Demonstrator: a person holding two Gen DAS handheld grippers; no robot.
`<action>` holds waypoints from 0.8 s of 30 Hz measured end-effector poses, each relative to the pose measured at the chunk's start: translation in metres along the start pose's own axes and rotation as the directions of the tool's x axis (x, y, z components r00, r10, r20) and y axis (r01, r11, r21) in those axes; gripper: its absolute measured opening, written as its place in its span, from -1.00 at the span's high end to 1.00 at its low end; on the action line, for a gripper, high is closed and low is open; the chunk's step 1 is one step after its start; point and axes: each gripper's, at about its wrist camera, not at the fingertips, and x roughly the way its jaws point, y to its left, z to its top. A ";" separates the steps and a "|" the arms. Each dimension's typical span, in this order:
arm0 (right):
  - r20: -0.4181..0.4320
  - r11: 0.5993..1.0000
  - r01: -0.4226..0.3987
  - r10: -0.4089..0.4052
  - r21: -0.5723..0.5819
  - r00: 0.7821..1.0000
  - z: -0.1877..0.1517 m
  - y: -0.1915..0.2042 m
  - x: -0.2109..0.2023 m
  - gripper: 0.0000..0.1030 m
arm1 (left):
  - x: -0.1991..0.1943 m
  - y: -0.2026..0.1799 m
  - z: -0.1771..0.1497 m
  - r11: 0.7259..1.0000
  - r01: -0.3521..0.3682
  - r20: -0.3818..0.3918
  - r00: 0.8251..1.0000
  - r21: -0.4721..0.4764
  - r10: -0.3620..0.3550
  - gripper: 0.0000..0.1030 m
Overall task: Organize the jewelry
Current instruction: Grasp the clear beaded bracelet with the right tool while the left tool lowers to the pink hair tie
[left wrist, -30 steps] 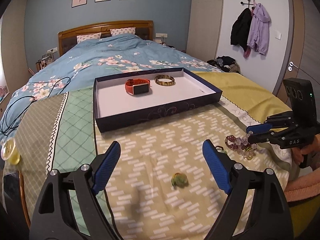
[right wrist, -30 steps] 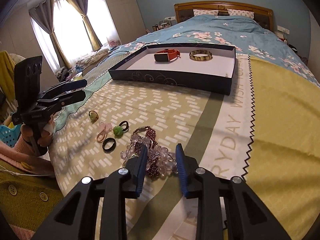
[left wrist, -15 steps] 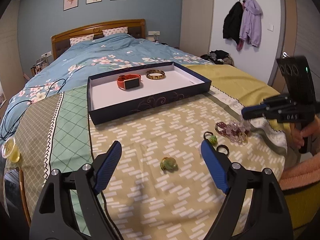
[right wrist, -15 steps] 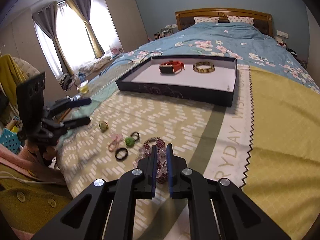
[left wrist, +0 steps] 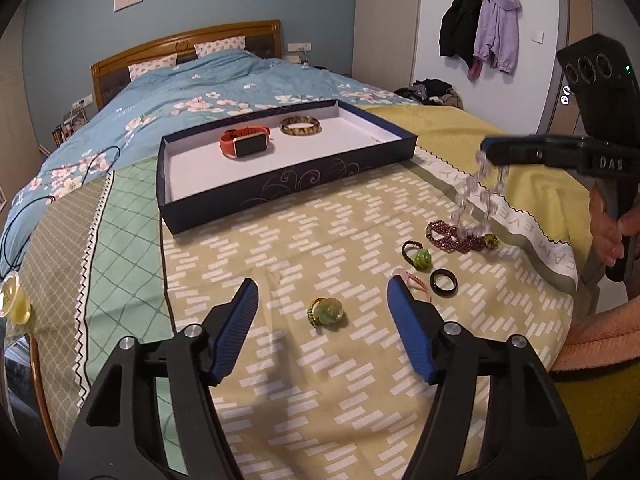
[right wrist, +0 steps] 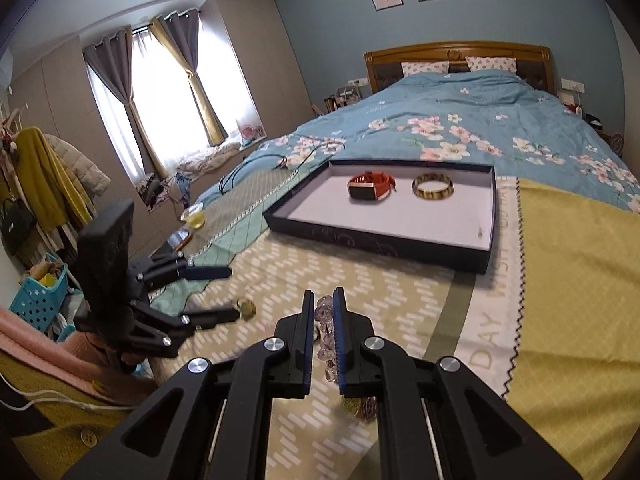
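Observation:
My right gripper (right wrist: 323, 303) is shut on a clear crystal bead bracelet (right wrist: 325, 332) and holds it above the bedspread; from the left wrist view the bracelet (left wrist: 476, 196) dangles from the right gripper (left wrist: 486, 152). My left gripper (left wrist: 320, 300) is open and empty, low over a green stone ring (left wrist: 326, 311). Further right lie a second green ring (left wrist: 418, 256), a black ring (left wrist: 444, 280), a pink hair piece (left wrist: 412, 280) and a dark red bead bracelet (left wrist: 456, 236). The navy tray (left wrist: 280, 188) holds an orange watch (left wrist: 245, 144) and a brown bangle (left wrist: 301, 125).
The tray also shows in the right wrist view (right wrist: 380, 242), ahead of my right gripper. A black cable (left wrist: 24, 208) lies on the blue duvet at left. A yellow cup (left wrist: 12, 298) sits off the bed's left edge.
My right gripper closed on the crystal bracelet and lifted it off the bedspread, leaving the dark red bracelet behind. My left gripper stayed open and shifted slightly back from the green ring.

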 end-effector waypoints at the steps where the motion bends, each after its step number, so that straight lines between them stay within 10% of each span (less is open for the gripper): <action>1: 0.009 1.000 -0.004 0.004 0.005 1.000 0.004 -0.001 0.000 0.85 | 0.001 0.000 0.000 1.000 0.002 -0.003 1.000 -0.001 -0.002 -0.25; 19: 0.019 0.996 0.018 -0.020 0.083 1.000 0.020 -0.029 0.032 0.85 | 0.007 -0.009 0.007 0.997 0.078 -0.020 0.997 0.017 -0.078 -0.19; 24: 0.021 0.996 0.018 -0.020 0.093 1.000 0.019 -0.032 0.031 0.85 | 0.021 -0.030 0.013 0.987 0.144 -0.054 0.989 0.074 -0.141 0.12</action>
